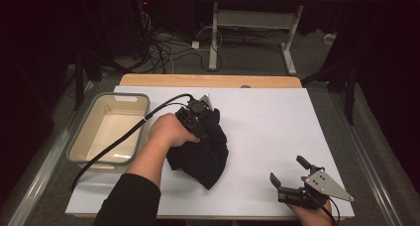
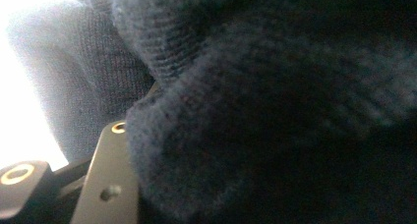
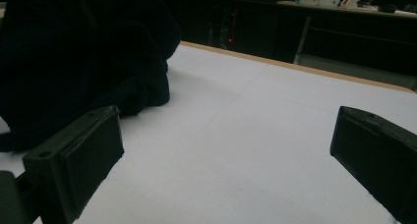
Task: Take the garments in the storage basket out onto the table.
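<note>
Left gripper is pinching the bunched dark knit garment, right gripper sits spread and empty, so the beige plastic bin hasn't got it yet.

A dark sleeve covers the left arm; each black tool trails a black cable.

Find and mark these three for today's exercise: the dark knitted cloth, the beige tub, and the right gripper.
dark knitted cloth (image 1: 200, 159): high view, on its bunched lower middle.
beige tub (image 1: 83, 135): high view, on its left wall.
right gripper (image 1: 288, 171): high view, midway between its two fingertips, jaws standing apart.
</note>
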`<state>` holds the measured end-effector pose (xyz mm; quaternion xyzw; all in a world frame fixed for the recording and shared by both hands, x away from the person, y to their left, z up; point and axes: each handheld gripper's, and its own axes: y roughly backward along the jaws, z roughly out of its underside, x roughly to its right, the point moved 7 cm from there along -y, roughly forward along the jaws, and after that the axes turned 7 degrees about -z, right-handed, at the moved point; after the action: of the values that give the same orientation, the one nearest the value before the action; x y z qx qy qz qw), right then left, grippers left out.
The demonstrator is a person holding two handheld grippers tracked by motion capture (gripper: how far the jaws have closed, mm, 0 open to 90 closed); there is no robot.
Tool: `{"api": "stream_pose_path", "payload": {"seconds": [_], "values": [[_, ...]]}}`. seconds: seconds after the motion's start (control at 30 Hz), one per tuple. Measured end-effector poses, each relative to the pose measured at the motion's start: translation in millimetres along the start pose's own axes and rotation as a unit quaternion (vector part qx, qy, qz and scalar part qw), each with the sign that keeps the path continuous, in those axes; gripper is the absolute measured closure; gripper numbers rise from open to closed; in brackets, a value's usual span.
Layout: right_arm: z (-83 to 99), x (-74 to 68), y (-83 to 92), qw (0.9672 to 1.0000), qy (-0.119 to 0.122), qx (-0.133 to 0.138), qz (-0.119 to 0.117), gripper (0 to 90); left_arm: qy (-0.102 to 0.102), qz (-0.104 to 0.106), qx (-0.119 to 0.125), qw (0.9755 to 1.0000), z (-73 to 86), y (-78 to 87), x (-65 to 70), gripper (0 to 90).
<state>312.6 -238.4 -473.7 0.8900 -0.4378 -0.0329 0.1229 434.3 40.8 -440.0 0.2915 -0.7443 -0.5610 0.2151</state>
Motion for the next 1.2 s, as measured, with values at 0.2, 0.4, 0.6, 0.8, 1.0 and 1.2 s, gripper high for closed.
{"api": "stream_pose_path", "payload": {"seconds": [0.2, 0.4, 0.6, 0.8, 1.0, 1.2], "values": [[0.5, -0.1, -0.4, 1.0, 0.0, -0.001, 0.0, 0.0, 0.01, 0.006, 0.018, 0.9998, 2.2, -14.6, 1.3, 48.9], [1.8, -1.6, -1.7, 1.0, 0.001, -0.004, -0.001, 0.0, 0.008, 0.006, 0.045, 0.9989, 6.0, -25.9, 3.8, 48.0], [2.2, -4.4, -3.2, 1.0, 0.004, -0.006, -0.003, 0.0, 0.012, 0.004, 0.079, 0.9968, 9.2, -37.1, 6.1, 46.5], [3.2, -6.4, -4.4, 0.9999, 0.007, -0.009, -0.005, 0.0, 0.025, 0.003, 0.124, 0.992, 12.7, -44.6, 8.9, 39.2], [4.7, -8.5, -6.0, 0.9999, 0.007, -0.011, -0.008, 0.0, 0.026, 0.002, 0.178, 0.9838, 19.6, -47.5, 8.8, 27.8], [6.2, -10.5, -7.2, 0.9998, 0.01, -0.014, -0.011, 0.0, 0.046, 0.018, 0.234, 0.9709, 29.9, -49.8, 6.8, 18.0]]}}
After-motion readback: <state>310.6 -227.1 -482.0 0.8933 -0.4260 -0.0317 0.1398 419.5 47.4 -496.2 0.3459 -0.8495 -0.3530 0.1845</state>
